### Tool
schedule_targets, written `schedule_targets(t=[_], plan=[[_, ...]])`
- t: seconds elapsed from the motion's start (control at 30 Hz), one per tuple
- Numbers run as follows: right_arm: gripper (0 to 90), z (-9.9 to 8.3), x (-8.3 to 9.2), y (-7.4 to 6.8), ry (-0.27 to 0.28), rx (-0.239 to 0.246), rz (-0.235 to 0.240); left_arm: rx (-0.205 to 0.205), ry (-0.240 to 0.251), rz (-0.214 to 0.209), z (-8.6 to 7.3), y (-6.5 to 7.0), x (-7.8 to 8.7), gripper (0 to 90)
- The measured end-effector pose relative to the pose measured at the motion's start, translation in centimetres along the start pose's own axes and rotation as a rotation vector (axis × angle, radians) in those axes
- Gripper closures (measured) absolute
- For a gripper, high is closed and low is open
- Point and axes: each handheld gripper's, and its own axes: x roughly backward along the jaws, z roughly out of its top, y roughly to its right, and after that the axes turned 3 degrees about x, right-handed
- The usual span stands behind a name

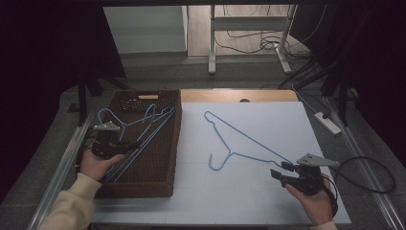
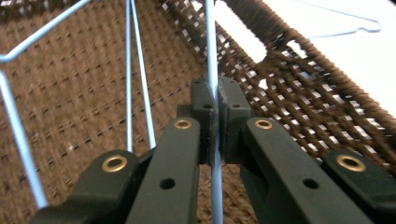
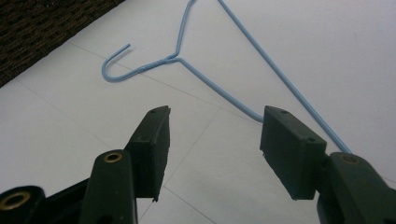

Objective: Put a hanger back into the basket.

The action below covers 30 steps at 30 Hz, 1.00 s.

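Here the left gripper [image 2: 215,112] has its jaws clamped on a basket hanger [image 2: 211,46]; the right gripper [image 3: 212,149], jaws wide, holds nothing.

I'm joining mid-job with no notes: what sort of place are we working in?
Probably a lab or recording workspace, not a home: a white-covered table holding a woven basket and blue wire hanger, dark curtains around it, and loose cables by a metal frame behind.

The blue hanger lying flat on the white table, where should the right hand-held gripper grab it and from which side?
Probably the straight shoulder wire near the corner closest to the right hand-held gripper, whose jaws are open. The blue hanger lies flat on the white table, so come down from above, jaws straddling the thin wire.
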Motion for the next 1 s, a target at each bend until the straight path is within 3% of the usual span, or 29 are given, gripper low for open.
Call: schedule_targets(t=[0.13,0.23,0.5,0.73,0.87,1.0], plan=[[43.1,0.0,0.0,0.1,0.0,-0.001,0.0,0.014,-0.011,0.007,0.1,-0.2,-0.1,86.7],[43.1,0.0,-0.1,0.0,-0.003,-0.002,0.003,0.028,-0.048,0.026,0.1,-0.4,-0.3,86.4],[43.0,0.0,-0.1,-0.1,-0.008,0.002,0.009,0.066,-0.173,0.132,-0.1,-1.6,-0.8,86.5],[43.0,0.0,-0.2,-0.2,-0.008,0.004,0.012,0.094,-0.242,0.211,-0.5,-2.7,-1.5,86.5],[42.9,0.0,-0.3,-0.2,-0.013,0.006,0.015,0.113,-0.256,0.238,-0.6,-3.1,-1.7,84.2],[42.8,0.0,-0.2,-0.3,-0.015,0.006,0.018,0.122,-0.218,0.266,-0.6,-3.2,-1.4,69.4]])
